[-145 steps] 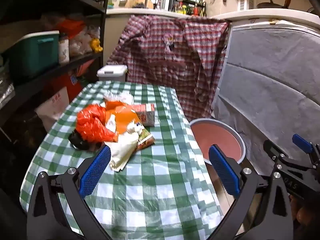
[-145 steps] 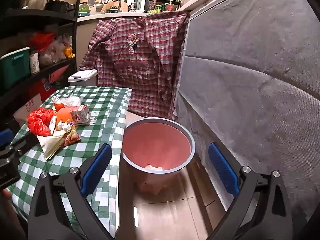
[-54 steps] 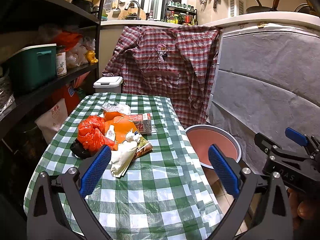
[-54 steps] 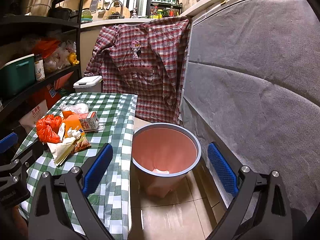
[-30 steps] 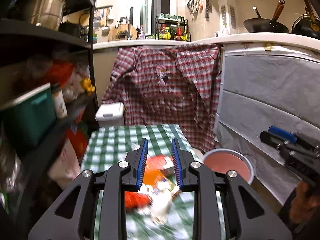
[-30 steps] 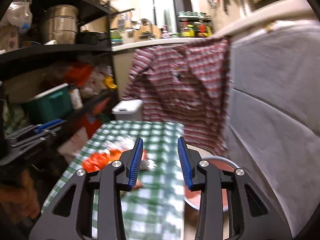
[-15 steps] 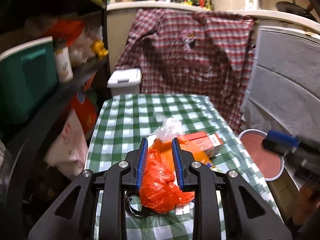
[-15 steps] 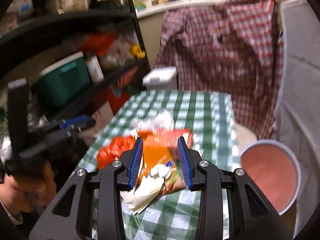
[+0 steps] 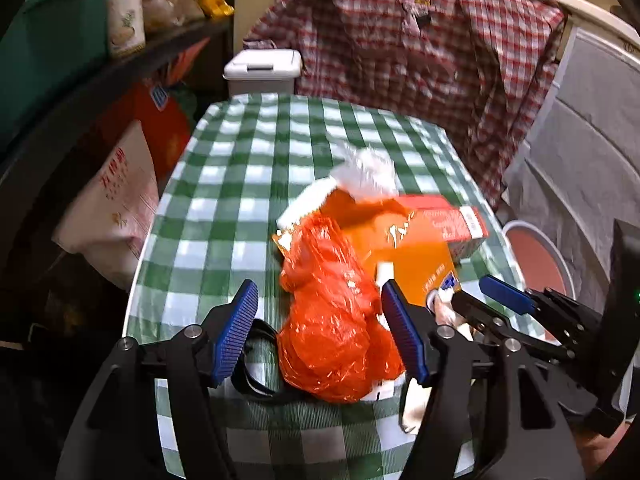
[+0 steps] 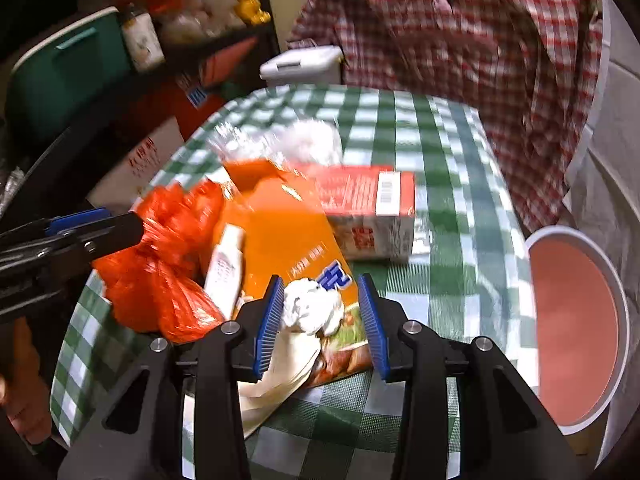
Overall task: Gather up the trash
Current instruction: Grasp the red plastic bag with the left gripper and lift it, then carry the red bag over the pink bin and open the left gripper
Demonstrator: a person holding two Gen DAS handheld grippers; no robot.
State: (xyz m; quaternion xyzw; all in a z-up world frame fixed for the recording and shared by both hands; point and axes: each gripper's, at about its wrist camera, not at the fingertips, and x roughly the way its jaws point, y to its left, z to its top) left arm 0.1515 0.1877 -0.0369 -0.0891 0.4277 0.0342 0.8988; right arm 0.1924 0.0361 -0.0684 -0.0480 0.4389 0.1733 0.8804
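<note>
Trash pile (image 9: 360, 264) on the checked table (image 9: 240, 184) is seen closer than before. Crumpled orange bag (image 9: 336, 320) is straddled by the just-widened left gripper (image 9: 320, 332), untouched. White wad (image 10: 308, 308) is flanked by the slightly widened right gripper (image 10: 320, 320), nothing gripped.

left gripper (image 9: 320, 332): pitched steeply downward, jaws parted wide, having just been opening; blue pads (image 9: 234, 332) stand clear on either side of what lies between them, no pad contact. right gripper (image 10: 322, 326): pitched steeply downward, jaws at a moderate gap, having just opened slightly; pad contact cannot be confirmed. a bare hand (image 10: 22, 384) grips the left gripper's handle at the lower left of the right wrist view.
</note>
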